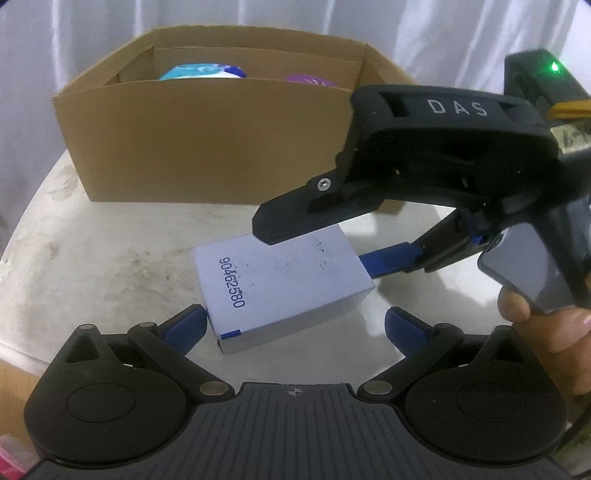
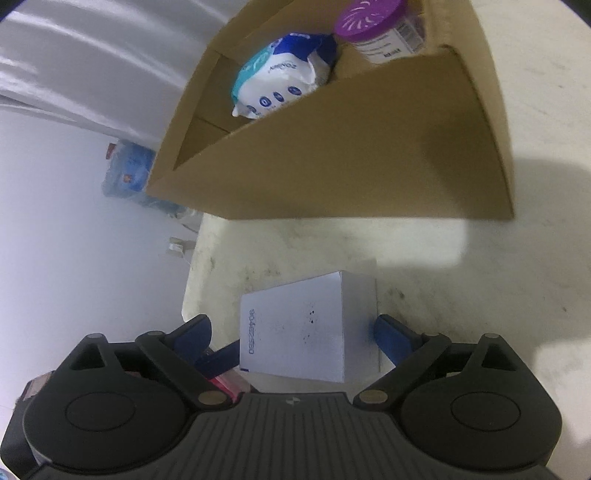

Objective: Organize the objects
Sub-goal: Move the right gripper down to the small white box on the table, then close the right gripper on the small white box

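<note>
Now, on the left, the left hand-held gripper (image 1: 293, 326) is open wide. Its left blue finger (image 1: 186, 326) just touches the near corner of the small white box (image 1: 280, 284); its right finger stands clear. The white box lies flat on the pale desk (image 1: 92, 266), with blue numbers on top. Behind it, farther away, sits a brown cardboard box (image 1: 207, 140). Inside are a white and blue packet (image 2: 280, 77) and a jar with a purple lid (image 2: 369, 16). On the right, the right hand-held gripper (image 2: 291, 334) is also open wide, with the white box between its fingers, not squeezed. A person's fingers (image 1: 546, 325) hold its handle.
</note>
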Demonstrator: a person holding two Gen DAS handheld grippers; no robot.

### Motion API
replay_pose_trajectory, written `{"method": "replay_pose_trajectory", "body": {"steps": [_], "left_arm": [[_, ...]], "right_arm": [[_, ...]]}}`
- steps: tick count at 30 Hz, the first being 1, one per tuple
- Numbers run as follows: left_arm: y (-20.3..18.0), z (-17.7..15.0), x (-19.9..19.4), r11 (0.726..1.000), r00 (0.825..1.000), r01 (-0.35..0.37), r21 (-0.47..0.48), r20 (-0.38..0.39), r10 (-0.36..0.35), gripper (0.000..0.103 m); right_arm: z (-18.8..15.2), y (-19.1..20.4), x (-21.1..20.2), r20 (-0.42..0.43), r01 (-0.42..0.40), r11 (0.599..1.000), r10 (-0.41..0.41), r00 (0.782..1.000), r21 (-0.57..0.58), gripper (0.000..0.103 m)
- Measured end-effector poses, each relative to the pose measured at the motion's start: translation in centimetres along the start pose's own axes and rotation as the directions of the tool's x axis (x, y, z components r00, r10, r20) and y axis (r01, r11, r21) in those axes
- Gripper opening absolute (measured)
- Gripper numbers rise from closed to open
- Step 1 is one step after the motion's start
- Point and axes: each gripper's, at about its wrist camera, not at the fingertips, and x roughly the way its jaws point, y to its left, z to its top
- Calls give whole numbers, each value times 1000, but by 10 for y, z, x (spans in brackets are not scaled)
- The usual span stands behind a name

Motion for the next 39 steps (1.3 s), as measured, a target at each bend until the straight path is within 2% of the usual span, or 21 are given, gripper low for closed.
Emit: {"method": "replay_pose_trajectory", "body": {"steps": [4,6,12,16,31,35,39], "left_arm": [[9,-2,6,1000,1000,22,-15,14,-22,103],[13,-2,13,999,999,40,-26,-8,-41,103],[14,-5,18,999,999,29,-17,25,-29,103],[12,-8,19,1000,999,20,0,33,-20,103],[26,-17,19,996,992,68,-59,108,-62,103],[38,-21,19,987,989,103,-125,121,-88,103],[52,-19,17,963,982,158,-218,134,-131,103]], "right_arm": [[-2,-9,-3,27,-55,998,54,998,24,103],[-1,-12,-5,37,-74,997,73,997,36,103],[-2,-31,-12,82,-171,978,162,983,118,103],[-5,-26,-12,87,-162,983,154,984,88,103],[-9,-23,-11,116,-156,986,148,982,63,103],[-10,-22,-10,117,-155,986,147,982,58,103],[-7,-23,-9,105,-159,984,150,983,79,103]]}}
